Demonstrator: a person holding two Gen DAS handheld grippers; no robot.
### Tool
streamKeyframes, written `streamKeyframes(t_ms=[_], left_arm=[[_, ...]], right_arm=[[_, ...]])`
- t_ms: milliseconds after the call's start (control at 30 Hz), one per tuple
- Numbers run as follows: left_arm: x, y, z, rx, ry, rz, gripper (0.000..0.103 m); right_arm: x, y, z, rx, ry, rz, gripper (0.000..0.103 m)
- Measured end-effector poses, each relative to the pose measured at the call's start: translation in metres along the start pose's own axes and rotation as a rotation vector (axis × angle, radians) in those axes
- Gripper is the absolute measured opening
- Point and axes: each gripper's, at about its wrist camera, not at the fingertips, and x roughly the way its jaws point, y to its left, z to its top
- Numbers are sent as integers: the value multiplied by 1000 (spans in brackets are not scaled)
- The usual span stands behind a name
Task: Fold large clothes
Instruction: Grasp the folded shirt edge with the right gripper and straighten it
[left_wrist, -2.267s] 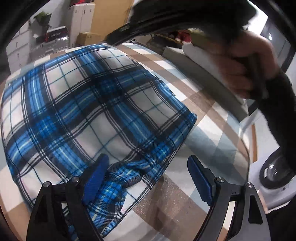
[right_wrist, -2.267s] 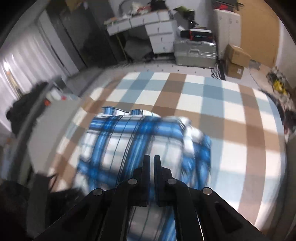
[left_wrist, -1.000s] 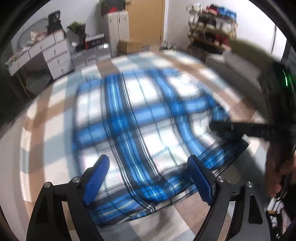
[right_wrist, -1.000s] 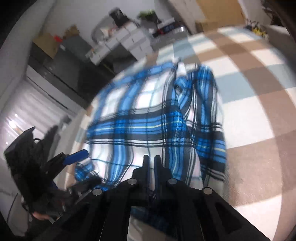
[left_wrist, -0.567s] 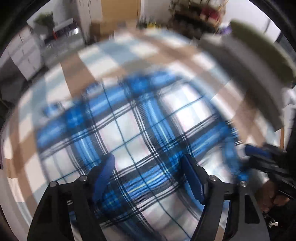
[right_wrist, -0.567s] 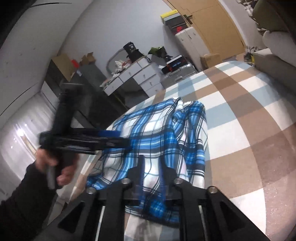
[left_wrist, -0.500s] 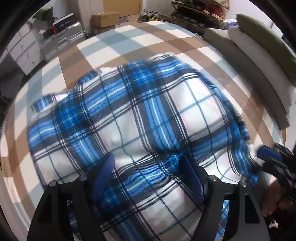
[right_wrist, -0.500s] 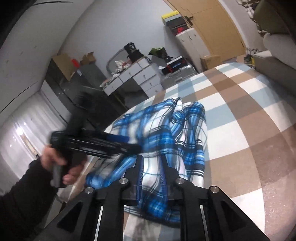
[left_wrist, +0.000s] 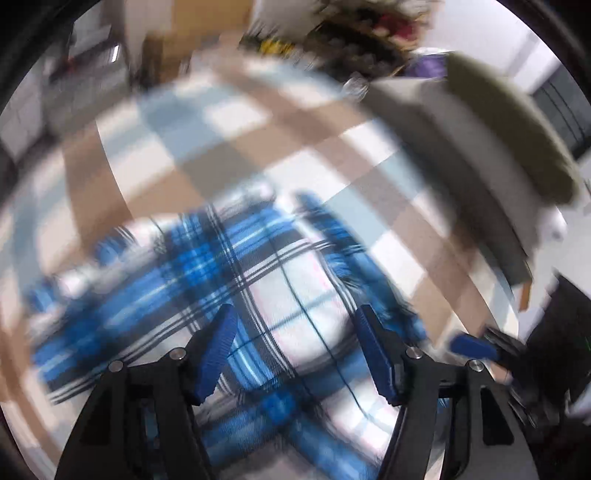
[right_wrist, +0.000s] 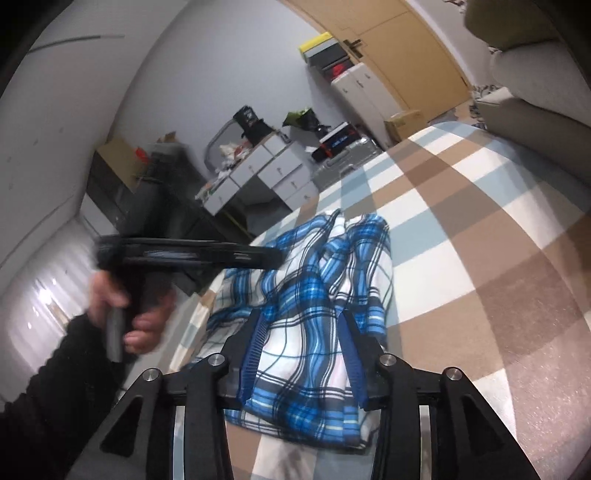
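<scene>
While left fingers (left_wrist: 291, 345) close, right fingers (right_wrist: 301, 341) opening, both gaps over plaid shirt (right_wrist: 314, 295).

the left wrist view is motion-blurred: the shirt's (left_wrist: 258, 288) plaid smears, and the shelves (left_wrist: 354, 33) behind cannot be read. in the right wrist view the left hand-held gripper (right_wrist: 273, 256) is streaked, its fingertips indistinct against the shirt.

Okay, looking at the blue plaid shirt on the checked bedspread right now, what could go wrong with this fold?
The plaid shirt lies bunched and ridged on the bedspread; folding now may lock wrinkles in. The right hand-held gripper is opening with cloth between its pads, so that edge may slump. The left hand-held gripper, closing above the shirt, may pinch extra layers.
</scene>
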Motion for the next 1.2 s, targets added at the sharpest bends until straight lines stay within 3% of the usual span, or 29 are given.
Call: streamKeyframes(t_ms=[67,133,233,333,400,433,467,500,567,667,800,867,967,1000,1200], left_arm=[[5,1,4,-1,-33,0,61],[3,2,7,-30,-19,-9,61],[-25,-3,4,-46,-36,-51,61],[-50,-9,-19,-41,-95,-30,61],[-46,-2,-38,-74,-72,-56,61],[-36,2,-59,-133,-25,-118,61],[-27,3,-68,-131,8,-159,62],[-17,1,-77,-109,14,-137,62],[-12,-7,-96,-86,-99,-64,62],[-16,-20,-102,-45,-122,-6,62],[-51,-26,-125,-84,-193,-100,64],[-55,-30,-143,-63,-211,-54,64],[-31,-21,-161,-84,-180,-41,61],[-32,-20,-165,-77,-236,-46,62],[-65,-18,-180,-151,-334,-74,63]], right_arm=[[-5,-2,0,11,-22,-5,41],[-5,-1,0,11,-23,-7,41],[-3,1,1,-3,-13,-12,41],[0,5,0,-20,-3,-12,41],[0,7,0,-33,-8,-18,41],[-1,7,-1,-36,-7,-17,41],[-1,7,-1,-35,-5,-13,41],[-1,7,-1,-34,-6,-15,42],[-1,5,1,-22,-8,-10,49],[-2,0,2,6,-8,-9,50],[-5,-2,2,14,-20,-5,50],[-4,-1,2,11,-12,-11,50],[-1,3,1,-10,-1,-21,50],[-1,4,0,-16,0,-24,50],[4,16,-2,-68,16,-87,50]])
